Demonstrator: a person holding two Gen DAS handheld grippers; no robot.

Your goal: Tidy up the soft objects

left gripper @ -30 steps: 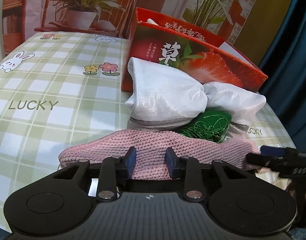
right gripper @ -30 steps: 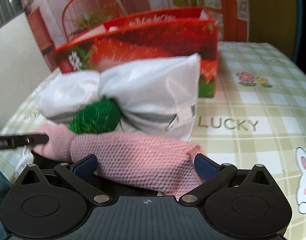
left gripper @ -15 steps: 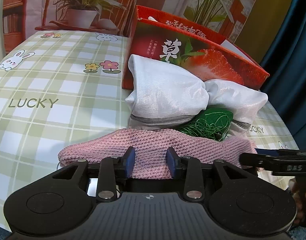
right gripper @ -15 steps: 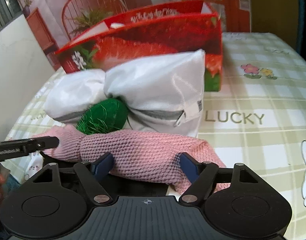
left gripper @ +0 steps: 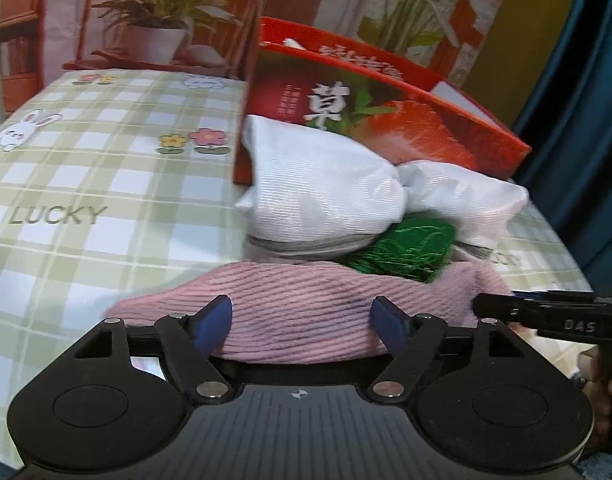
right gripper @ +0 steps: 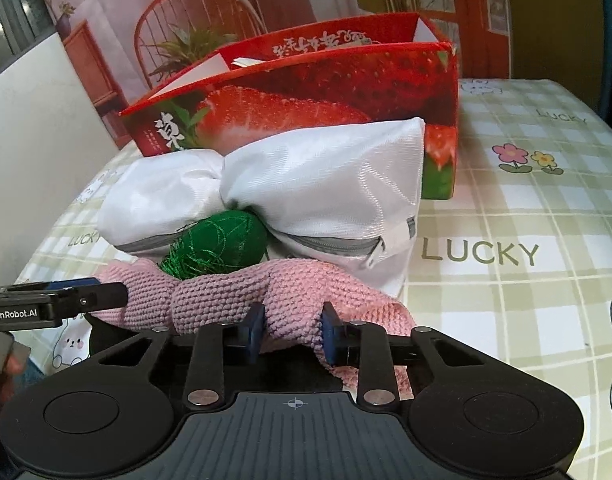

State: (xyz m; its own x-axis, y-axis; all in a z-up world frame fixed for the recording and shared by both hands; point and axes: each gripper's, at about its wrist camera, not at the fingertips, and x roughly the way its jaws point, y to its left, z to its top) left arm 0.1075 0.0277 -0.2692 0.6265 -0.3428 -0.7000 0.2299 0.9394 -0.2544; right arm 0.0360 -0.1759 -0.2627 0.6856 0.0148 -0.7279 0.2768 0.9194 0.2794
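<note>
A pink knitted cloth (left gripper: 306,304) lies along the table's near edge. It also shows in the right wrist view (right gripper: 225,292). My left gripper (left gripper: 303,320) is open, its fingers spread around the cloth's middle. My right gripper (right gripper: 291,330) is shut on a bunched fold of the pink cloth. Behind the cloth lie a white mesh zip bag (left gripper: 326,196), also in the right wrist view (right gripper: 306,184), and a green fabric ball (left gripper: 410,252), also in the right wrist view (right gripper: 221,240). A red strawberry box (right gripper: 306,96) stands open behind them.
The table has a green checked cloth (left gripper: 85,184) printed with "LUCKY", rabbits and flowers. The right gripper's side shows at the right edge of the left wrist view (left gripper: 554,316). The left gripper's side shows at the left of the right wrist view (right gripper: 53,300). A backdrop stands behind.
My left gripper has opened wide and let go of the pink cloth. My right gripper has closed from wide open onto a fold of the cloth.
</note>
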